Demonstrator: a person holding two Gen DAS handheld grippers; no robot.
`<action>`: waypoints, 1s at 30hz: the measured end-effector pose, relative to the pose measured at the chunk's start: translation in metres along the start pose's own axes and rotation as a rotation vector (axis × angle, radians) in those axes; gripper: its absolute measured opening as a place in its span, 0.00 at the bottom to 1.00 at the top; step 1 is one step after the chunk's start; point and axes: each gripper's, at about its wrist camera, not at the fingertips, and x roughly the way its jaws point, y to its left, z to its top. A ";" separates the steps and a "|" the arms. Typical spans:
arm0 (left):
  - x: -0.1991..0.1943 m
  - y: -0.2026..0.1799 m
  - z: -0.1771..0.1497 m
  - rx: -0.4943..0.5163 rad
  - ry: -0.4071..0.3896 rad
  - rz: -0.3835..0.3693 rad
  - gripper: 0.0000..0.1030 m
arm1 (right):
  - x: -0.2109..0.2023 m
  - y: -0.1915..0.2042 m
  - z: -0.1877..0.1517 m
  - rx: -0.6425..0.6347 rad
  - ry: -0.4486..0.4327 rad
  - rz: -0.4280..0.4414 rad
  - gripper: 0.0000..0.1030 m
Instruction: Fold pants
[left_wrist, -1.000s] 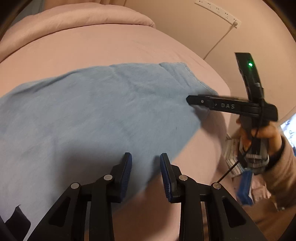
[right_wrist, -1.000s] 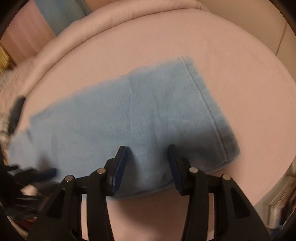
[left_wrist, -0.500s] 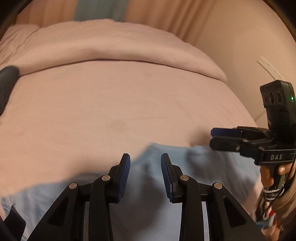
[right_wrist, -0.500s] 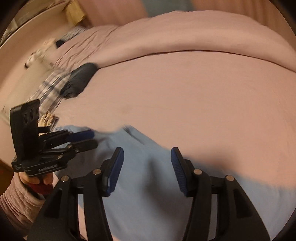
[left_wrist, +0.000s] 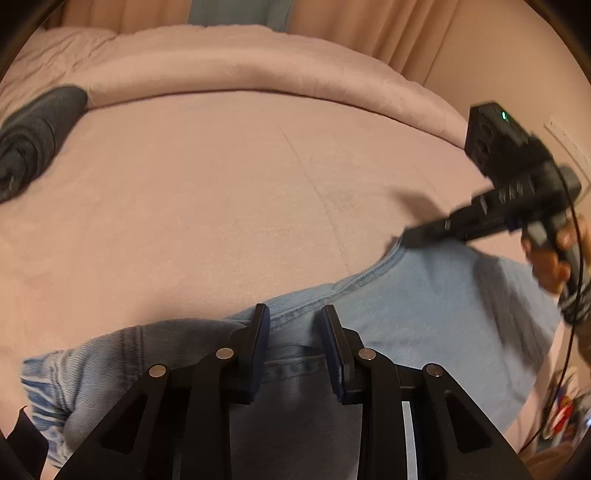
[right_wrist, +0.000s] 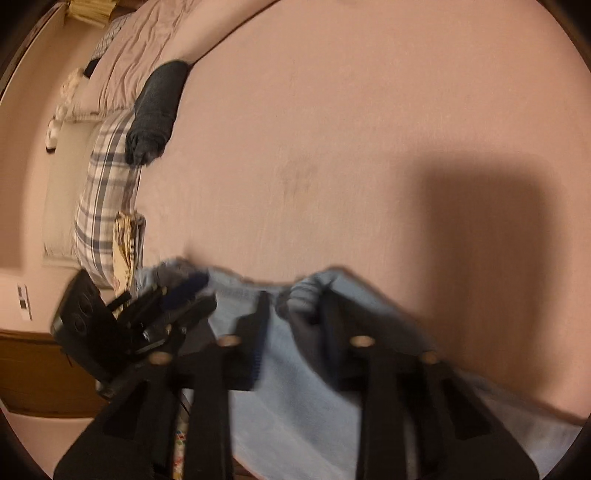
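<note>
Light blue denim pants (left_wrist: 424, 302) lie flat along the near edge of a pink bed (left_wrist: 221, 184). My left gripper (left_wrist: 293, 314) hovers over the waistband seam with its jaws apart, no cloth pinched. My right gripper (left_wrist: 410, 234) reaches in from the right, held by a hand (left_wrist: 550, 258), its tips at the far corner of the pants. In the blurred right wrist view the right gripper (right_wrist: 293, 299) has its jaws closing on a bunched fold of the pants (right_wrist: 295, 387). The left gripper (right_wrist: 203, 284) shows at the lower left there.
A dark rolled garment (left_wrist: 33, 136) lies at the bed's far left, also seen as the dark garment (right_wrist: 155, 110) beside a plaid pillow (right_wrist: 107, 184). A folded pink duvet (left_wrist: 240, 62) runs along the back. A power strip (left_wrist: 569, 144) hangs on the right wall.
Both grippers swung from above the middle of the pants to their far edge. The right jaws narrowed around a fold of the edge. The left jaws kept their gap.
</note>
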 end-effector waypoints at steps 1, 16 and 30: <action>0.002 -0.003 -0.001 0.025 -0.004 0.013 0.30 | -0.005 -0.001 0.000 0.003 -0.020 0.014 0.11; -0.019 -0.017 0.003 0.105 -0.012 0.142 0.28 | -0.070 -0.002 -0.013 -0.037 -0.269 -0.029 0.14; 0.082 -0.130 0.035 0.226 0.038 -0.086 0.31 | -0.059 -0.073 -0.084 -0.013 -0.240 -0.170 0.00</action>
